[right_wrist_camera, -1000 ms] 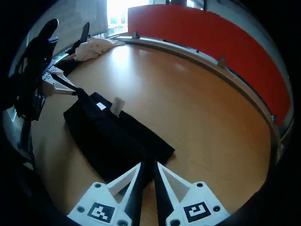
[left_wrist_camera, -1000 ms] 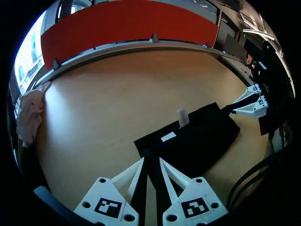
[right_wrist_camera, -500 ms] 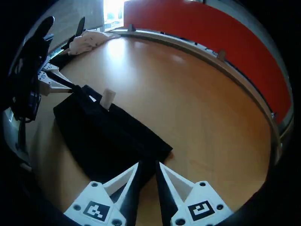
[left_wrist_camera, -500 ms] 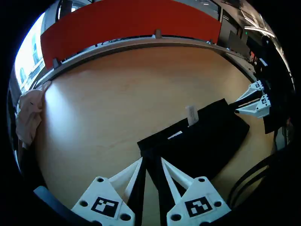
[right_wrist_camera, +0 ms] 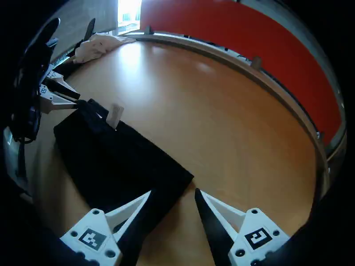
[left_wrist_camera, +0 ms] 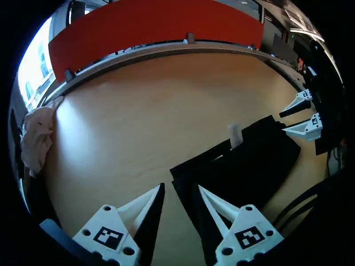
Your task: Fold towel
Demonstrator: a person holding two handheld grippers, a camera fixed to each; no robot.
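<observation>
A black towel [left_wrist_camera: 242, 166] lies folded and flat on the wooden table [left_wrist_camera: 146, 111], with a small white tag [left_wrist_camera: 234, 134] sticking up at its far edge. My left gripper [left_wrist_camera: 178, 188] stands open at the towel's near corner, with its fingers apart on either side of it. At the towel's opposite end the right gripper [left_wrist_camera: 296, 118] is open too. In the right gripper view the towel [right_wrist_camera: 111, 157] and its tag [right_wrist_camera: 114, 115] stretch away to the left. My right gripper [right_wrist_camera: 173, 193] is open over the near corner, and the left gripper [right_wrist_camera: 66, 98] is open at the far end.
A red divider panel [left_wrist_camera: 151, 24] runs along the table's far edge. A crumpled pale cloth [left_wrist_camera: 37, 133] lies at the table's left corner and shows again [right_wrist_camera: 100, 42] in the right gripper view. Dark cables [left_wrist_camera: 301, 208] hang off the near right side.
Both grippers were shut on the towel's end corners and have opened and let go. The towel now rests flat on the table.
</observation>
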